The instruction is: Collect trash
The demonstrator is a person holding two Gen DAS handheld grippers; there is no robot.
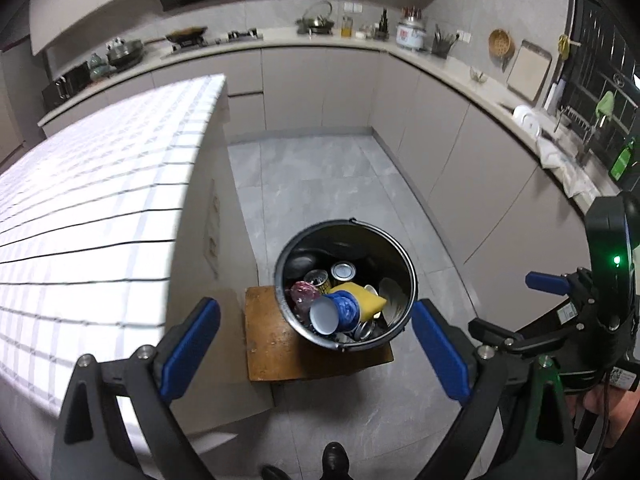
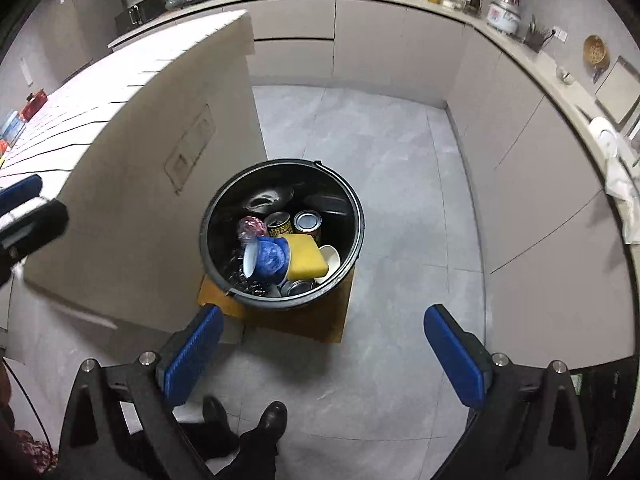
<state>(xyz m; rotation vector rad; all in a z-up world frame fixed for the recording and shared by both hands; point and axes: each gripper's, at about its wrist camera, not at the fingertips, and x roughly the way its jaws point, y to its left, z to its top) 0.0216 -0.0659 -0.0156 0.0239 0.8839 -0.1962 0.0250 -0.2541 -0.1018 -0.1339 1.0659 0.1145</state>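
blue cup (image 2: 267, 258) + sponge (image 2: 306, 258) in bucket (image 2: 356, 216), both tongs empty

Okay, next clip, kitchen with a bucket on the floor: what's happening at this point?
A person is collecting trash with a gripper in each hand. Both the left gripper and the right gripper are open and empty, held above a black bucket that stands on a low wooden stool. The bucket already holds a blue paper cup, a yellow sponge and several tin cans. To the left is a counter with a checked cloth.
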